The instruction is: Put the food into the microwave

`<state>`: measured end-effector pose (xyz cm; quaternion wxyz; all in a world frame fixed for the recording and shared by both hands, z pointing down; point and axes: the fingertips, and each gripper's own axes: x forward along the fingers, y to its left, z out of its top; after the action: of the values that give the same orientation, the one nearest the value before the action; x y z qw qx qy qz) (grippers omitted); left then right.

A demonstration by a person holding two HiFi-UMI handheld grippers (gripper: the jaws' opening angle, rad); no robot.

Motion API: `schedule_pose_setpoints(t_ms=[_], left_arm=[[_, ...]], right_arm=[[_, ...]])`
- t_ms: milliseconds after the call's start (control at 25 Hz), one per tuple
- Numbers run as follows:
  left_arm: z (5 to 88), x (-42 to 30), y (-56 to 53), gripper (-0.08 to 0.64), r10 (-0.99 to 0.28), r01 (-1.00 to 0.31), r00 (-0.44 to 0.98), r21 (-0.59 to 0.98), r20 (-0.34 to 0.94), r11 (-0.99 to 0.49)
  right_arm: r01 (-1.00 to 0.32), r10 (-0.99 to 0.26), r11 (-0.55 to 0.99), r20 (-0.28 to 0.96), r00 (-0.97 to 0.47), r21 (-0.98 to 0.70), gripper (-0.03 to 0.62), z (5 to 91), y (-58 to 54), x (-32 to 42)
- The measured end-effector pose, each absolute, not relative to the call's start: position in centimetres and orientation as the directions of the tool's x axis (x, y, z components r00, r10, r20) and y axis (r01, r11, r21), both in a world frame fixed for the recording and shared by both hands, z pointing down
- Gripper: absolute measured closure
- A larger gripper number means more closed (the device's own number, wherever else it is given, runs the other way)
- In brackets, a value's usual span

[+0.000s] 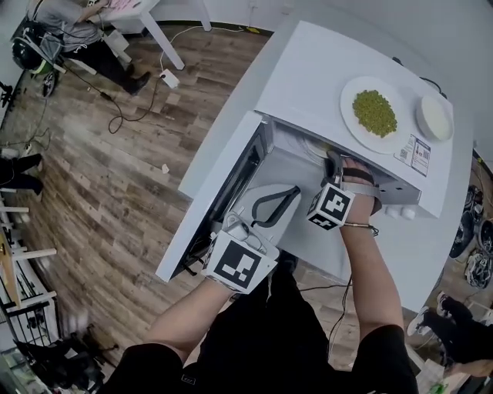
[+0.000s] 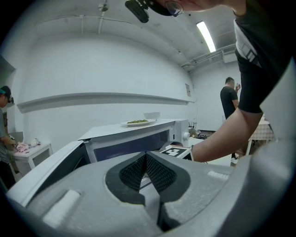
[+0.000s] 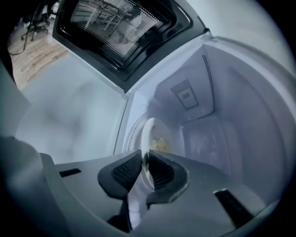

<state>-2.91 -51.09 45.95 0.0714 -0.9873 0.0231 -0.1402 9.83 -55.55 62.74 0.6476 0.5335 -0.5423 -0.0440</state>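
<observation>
The white microwave stands with its door swung open to the left. My right gripper reaches into the cavity. Its pads close against the rim of a white plate carrying yellow food, over the glass turntable. My left gripper hovers in front of the open door, shut with nothing between its fingers. A second plate with green food lies on top of the microwave.
A white bowl sits beside the green plate on the microwave's top. The microwave rests on a white table. People stand at a table across the wooden floor, with cables lying on it.
</observation>
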Motion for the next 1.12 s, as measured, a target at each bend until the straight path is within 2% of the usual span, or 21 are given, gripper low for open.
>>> schedule_pose_setpoints(t_ms=[240,400,480,760,1120], left_arm=[[42.5,-4.4,-49.4,0.552,-0.061,-0.016,0.954,-0.153,0.293,-0.988],[40.5,-5.1,-49.5,0.552,-0.092,-0.044,0.955,-0.171,0.283,-0.984],[39.7,-5.2,-49.2,0.552,-0.095,-0.047,0.955,-0.173,0.280,-0.984],[36.1,-6.1,-48.0,0.552,-0.104,-0.049,0.959,-0.209,0.263,-0.977],[32.7,-7.5,-43.9,0.552,-0.091,-0.035,0.967,-0.229,0.239,-0.973]], right_arm=[[-0.660,-0.570,0.423,0.749,0.339,0.621,0.515,62.9,-54.7,9.7],[-0.723,-0.548,0.414,0.786,0.287,0.553,0.447,62.2,-54.6,9.5],[-0.736,-0.548,0.415,0.793,0.267,0.535,0.439,61.6,-54.3,9.2],[-0.788,-0.655,0.391,0.745,0.124,0.474,0.440,56.6,-51.6,4.3],[-0.875,-0.805,0.306,0.592,-0.027,0.376,0.460,46.1,-44.7,-1.3]])
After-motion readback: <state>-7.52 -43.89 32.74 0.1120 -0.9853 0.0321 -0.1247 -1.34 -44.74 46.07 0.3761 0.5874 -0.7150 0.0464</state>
